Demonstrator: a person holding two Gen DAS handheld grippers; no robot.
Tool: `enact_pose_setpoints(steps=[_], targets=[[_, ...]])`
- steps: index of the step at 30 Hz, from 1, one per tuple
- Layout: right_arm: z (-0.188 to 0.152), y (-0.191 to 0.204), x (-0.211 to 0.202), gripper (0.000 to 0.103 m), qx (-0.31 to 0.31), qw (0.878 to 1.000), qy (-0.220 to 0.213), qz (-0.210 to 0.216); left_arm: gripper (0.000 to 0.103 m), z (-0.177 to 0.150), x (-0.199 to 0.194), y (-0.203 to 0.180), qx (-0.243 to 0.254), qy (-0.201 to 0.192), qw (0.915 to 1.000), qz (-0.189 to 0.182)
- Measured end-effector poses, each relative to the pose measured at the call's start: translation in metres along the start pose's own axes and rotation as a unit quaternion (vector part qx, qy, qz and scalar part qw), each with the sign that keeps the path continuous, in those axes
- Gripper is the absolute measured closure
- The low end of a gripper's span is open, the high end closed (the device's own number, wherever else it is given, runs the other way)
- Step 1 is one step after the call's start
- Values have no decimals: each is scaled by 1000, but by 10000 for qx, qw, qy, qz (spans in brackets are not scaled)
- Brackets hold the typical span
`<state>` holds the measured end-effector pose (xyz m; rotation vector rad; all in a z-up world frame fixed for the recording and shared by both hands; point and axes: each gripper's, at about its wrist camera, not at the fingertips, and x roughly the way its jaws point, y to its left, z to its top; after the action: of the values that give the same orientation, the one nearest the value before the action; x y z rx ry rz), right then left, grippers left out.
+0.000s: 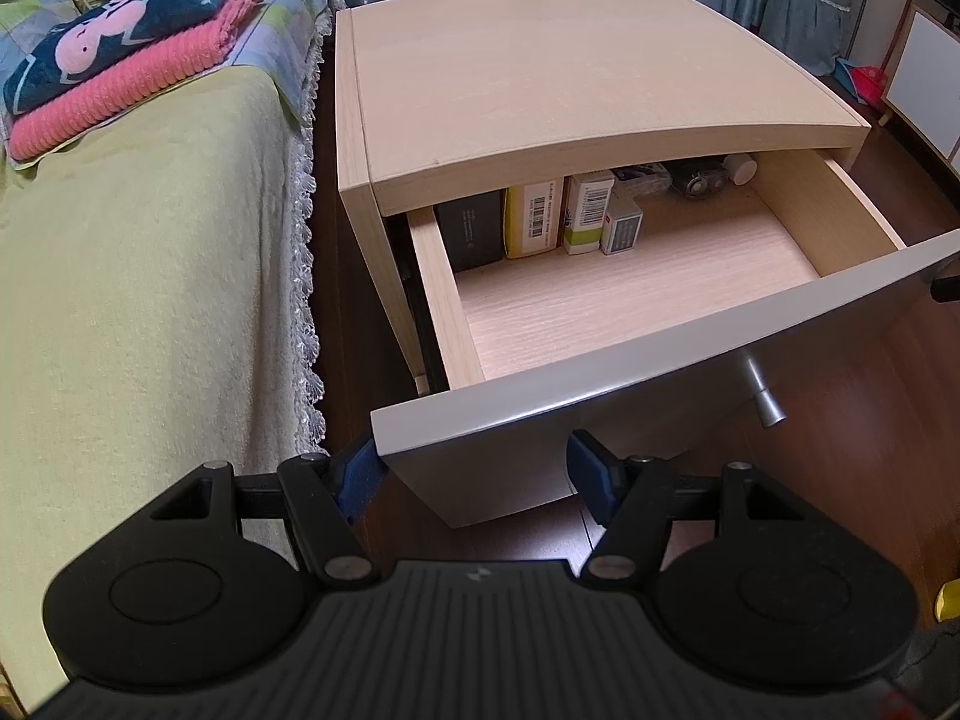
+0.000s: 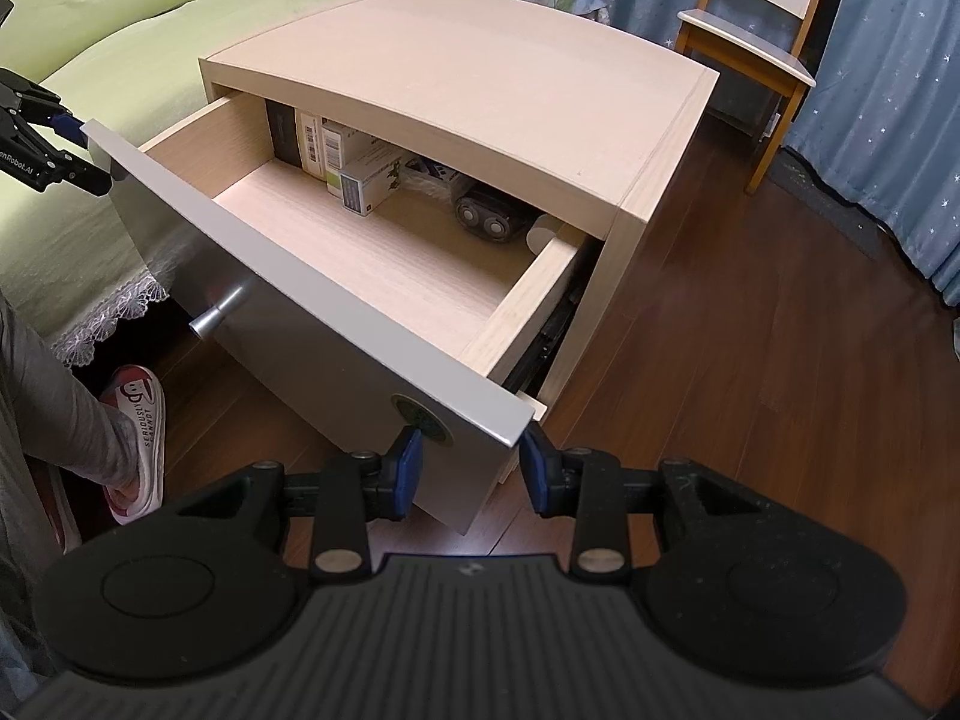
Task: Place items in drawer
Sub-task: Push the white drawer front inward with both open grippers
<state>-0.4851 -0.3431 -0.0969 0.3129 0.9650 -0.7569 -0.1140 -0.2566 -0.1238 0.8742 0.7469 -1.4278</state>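
Note:
The pale wood nightstand has its top drawer pulled out. At the drawer's back stand a black box, a yellow box, a white and green box and a small grey box, with an electric shaver to the right. My left gripper is open, with the left corner of the drawer front between its blue pads. My right gripper is open around the right corner of the drawer front. Neither holds an item. The shaver also shows in the right wrist view.
A metal knob sticks out of the drawer front. A bed with a yellow-green cover and folded towels stands left of the nightstand. A person's grey-clad leg and slipper are on the wood floor. A wooden chair stands by blue curtains.

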Motion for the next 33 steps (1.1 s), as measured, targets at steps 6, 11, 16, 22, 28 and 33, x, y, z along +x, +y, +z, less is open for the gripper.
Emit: enact_pose_setpoints(steps=[6,11,16,22,28,33], targets=[[2,-2,3,71,39,10000,-50,-36,37,-1,0,0,-12,-37,10000,36],[5,-4,6,71,74,9999,-87,-67,37,-2,0,-2,-32,-73,9999,69],[8,-7,9,71,86,9999,-108,-88,37,-3,0,-3,-55,-102,9999,110],[11,-9,11,71,76,9999,-115,-99,37,-4,0,-3,-63,-122,9998,112],[13,-10,13,71,91,9998,-127,-122,37,-4,-2,-4,-81,-134,9998,136],[14,-11,15,71,93,9998,-135,-121,37,-2,-2,-4,-93,-132,9998,154]])
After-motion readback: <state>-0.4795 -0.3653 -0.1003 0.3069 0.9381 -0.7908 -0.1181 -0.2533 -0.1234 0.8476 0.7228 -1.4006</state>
